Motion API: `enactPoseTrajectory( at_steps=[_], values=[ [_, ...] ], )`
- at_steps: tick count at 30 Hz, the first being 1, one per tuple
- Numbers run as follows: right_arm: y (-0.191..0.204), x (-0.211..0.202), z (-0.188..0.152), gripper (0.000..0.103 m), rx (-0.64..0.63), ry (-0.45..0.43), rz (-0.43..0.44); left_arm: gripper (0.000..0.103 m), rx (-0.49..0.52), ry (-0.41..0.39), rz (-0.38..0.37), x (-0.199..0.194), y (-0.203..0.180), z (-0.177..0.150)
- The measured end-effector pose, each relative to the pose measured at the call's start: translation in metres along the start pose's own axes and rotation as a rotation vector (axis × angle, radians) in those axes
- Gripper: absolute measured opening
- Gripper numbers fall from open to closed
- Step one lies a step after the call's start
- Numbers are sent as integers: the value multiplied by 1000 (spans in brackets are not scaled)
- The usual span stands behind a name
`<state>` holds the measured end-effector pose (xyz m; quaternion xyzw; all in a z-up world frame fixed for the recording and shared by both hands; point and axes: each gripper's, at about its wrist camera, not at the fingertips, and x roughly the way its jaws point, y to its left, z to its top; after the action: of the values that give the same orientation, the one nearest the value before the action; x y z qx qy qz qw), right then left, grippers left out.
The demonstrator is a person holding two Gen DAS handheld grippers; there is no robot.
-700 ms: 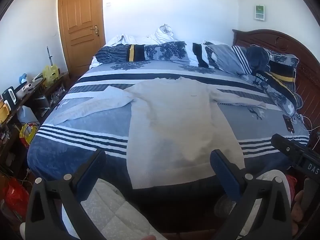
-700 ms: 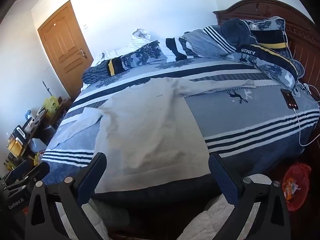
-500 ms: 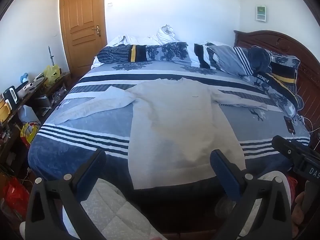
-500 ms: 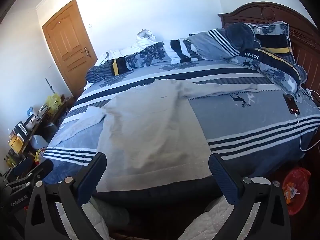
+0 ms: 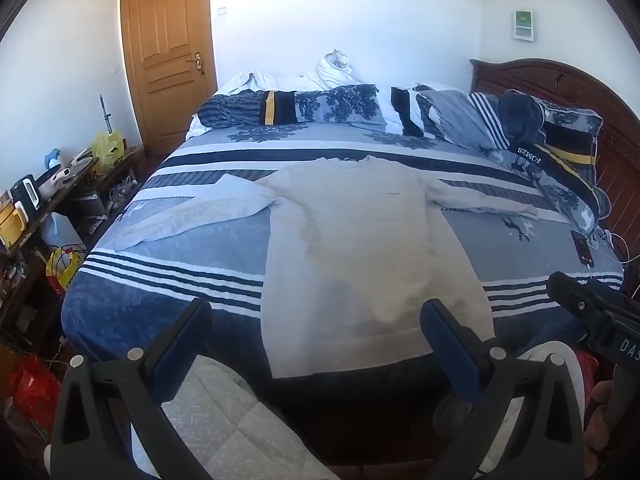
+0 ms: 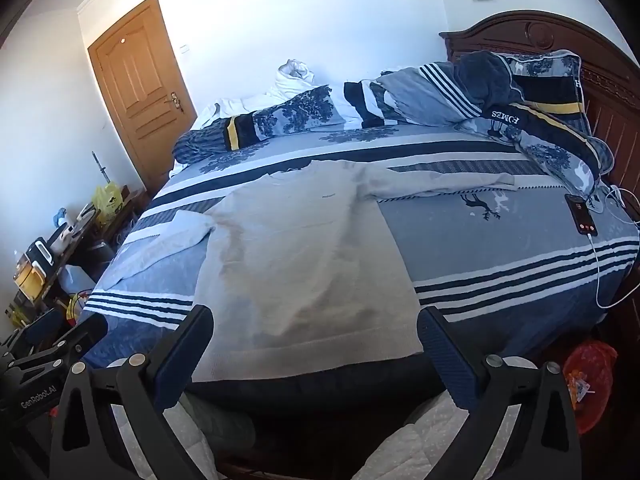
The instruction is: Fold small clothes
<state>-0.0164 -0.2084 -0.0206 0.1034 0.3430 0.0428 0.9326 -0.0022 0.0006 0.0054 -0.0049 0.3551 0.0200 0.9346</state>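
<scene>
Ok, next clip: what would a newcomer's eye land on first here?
First, the pale long-sleeved sweater spread flat, sleeves out, across the middle of the blue striped bed, its hem at the near edge. Then the left gripper and right gripper, both wide open and empty, short of that hem. A phone on a white cable lies near the headboard side.

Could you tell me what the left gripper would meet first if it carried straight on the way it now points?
Probably the white sweater spread flat on the bed; the open left gripper aims at its lower half, though depth is unclear.

Home bedroom; bed (image 5: 168,304), headboard (image 5: 560,80)
</scene>
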Motion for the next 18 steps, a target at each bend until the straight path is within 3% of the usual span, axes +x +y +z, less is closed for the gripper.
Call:
enactPoseTrajectory(
  at_steps=[18],
  values=[
    [0, -7, 0, 103, -22, -17, 21, 103, -7, 0, 9, -2, 3, 0]
  ],
)
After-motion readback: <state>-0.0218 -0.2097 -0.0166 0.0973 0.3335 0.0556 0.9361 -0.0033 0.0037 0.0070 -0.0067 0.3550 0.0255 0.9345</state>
